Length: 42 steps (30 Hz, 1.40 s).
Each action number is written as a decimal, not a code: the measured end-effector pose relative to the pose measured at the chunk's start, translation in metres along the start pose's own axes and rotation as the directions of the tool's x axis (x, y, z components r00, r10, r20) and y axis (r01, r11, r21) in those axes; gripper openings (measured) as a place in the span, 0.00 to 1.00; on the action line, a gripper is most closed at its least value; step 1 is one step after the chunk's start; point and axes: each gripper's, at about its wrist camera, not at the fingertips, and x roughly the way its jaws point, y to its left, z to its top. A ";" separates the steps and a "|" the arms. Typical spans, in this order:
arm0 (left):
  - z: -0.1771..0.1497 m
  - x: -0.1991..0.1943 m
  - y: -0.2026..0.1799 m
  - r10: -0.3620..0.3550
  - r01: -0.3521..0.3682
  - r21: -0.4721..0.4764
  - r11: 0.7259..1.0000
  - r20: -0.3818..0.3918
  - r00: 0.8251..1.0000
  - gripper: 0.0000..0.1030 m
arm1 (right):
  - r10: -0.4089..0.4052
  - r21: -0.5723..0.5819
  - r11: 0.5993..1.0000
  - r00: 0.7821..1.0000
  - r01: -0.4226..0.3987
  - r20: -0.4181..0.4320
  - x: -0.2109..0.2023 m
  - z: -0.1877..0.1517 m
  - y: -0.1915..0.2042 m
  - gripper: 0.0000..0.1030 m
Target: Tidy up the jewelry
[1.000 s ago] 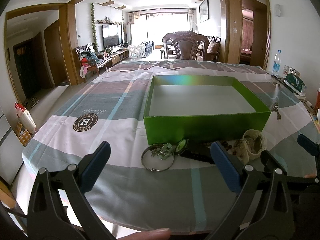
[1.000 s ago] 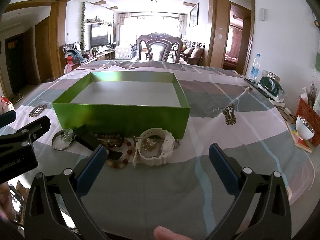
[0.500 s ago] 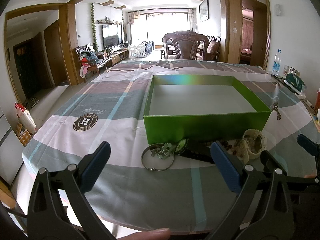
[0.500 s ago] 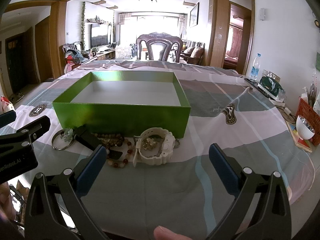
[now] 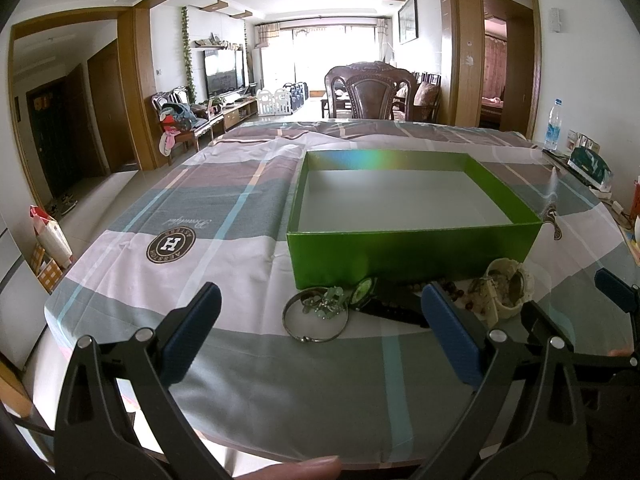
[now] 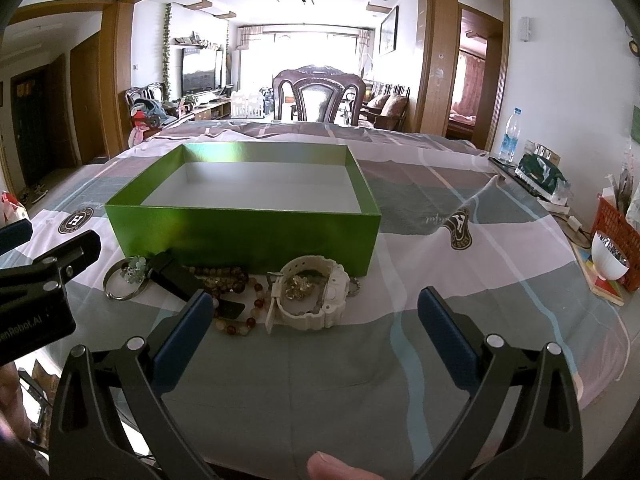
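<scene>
Jewelry pile (image 6: 256,292) beside green box (image 6: 244,232), untouched

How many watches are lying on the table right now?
2: a white plastic watch before the green box's right end, a black-strapped, green-faced watch left of it. Others may hide beneath beads.

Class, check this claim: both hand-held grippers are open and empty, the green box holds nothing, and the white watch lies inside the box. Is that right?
Not quite. The white watch lies on the tablecloth in front of the green box, not inside it; the right wrist view shows this plainly. The rest stands: the left hand-held gripper and right hand-held gripper are open and empty, and the box holds nothing.
</scene>
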 end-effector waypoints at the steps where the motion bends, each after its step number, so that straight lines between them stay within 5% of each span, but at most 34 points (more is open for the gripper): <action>1: 0.000 0.000 0.000 0.000 0.000 0.000 1.000 0.000 1.000 0.96 | 0.000 0.000 1.000 1.000 0.000 0.000 0.000 0.000 0.000 0.97; 42: -0.006 0.002 0.003 0.001 -0.001 -0.001 1.000 -0.005 1.000 0.96 | -0.001 -0.004 1.000 1.000 0.001 -0.012 0.004 -0.004 0.002 0.97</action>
